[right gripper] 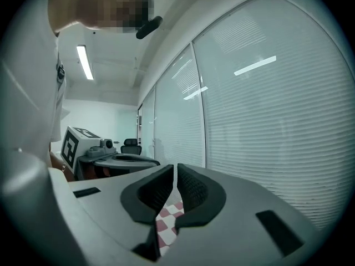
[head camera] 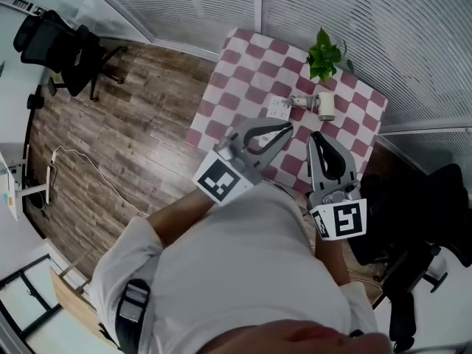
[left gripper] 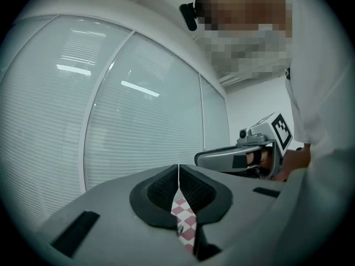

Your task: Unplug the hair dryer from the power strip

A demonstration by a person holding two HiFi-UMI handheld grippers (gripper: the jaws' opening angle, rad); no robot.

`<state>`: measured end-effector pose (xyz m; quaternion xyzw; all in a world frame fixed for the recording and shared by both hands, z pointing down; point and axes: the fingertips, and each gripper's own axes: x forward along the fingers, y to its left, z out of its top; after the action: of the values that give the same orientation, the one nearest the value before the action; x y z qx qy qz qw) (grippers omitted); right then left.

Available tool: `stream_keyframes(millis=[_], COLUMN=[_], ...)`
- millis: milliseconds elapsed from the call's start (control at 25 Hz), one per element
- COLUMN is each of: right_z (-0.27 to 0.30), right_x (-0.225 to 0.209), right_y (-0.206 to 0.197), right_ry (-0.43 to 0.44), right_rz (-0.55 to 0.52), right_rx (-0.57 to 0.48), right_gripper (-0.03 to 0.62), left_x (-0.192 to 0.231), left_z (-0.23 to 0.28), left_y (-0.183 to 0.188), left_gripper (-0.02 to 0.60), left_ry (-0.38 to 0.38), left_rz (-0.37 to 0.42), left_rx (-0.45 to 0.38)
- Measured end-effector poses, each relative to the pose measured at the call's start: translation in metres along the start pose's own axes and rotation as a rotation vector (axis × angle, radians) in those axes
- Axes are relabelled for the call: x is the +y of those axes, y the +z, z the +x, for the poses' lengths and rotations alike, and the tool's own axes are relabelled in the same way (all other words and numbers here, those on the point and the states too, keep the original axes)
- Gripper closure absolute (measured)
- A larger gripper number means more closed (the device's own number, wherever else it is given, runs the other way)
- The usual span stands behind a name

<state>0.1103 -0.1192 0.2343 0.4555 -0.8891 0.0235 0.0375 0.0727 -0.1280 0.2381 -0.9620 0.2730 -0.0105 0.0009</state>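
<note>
Far below, on the red-and-white checked table point(head camera: 243, 72), lies a white power strip point(head camera: 279, 108), and a pale hair dryer point(head camera: 318, 104) rests just right of it. Whether its plug sits in the strip is too small to tell. Both grippers are held high above the table, near the person's chest, pointing level at the blinds. My left gripper point(head camera: 286, 128) point(left gripper: 178, 173) is shut, its pads touching, with nothing held. My right gripper point(head camera: 316, 136) point(right gripper: 175, 176) shows only a thin slit between its pads, also empty. Each gripper view catches the other gripper beside it.
A small potted plant point(head camera: 324, 54) stands at the table's far edge. Windows with blinds point(head camera: 369, 13) close off the far side. A black office chair point(head camera: 63, 46) stands on the wooden floor at the left, another dark chair point(head camera: 435, 198) at the right. A white cable point(head camera: 88, 168) trails on the floor.
</note>
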Motion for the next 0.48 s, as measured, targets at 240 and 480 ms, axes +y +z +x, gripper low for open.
stream_keyframes(millis=[240, 480], right_z=[-0.008, -0.010], right_x=[0.010, 0.009], right_y=[0.022, 0.026], right_ry=[0.000, -0.021], right_rz=[-0.015, -0.028], right_rx=[-0.034, -0.037], right_gripper=[0.553, 0.562], left_x=[-0.007, -0.009], left_z=[-0.007, -0.009], left_y=[0.026, 0.027], left_gripper=[0.548, 0.548], left_ry=[0.020, 0.015], left_rz=[-0.047, -0.055], left_rx=[-0.062, -0.061])
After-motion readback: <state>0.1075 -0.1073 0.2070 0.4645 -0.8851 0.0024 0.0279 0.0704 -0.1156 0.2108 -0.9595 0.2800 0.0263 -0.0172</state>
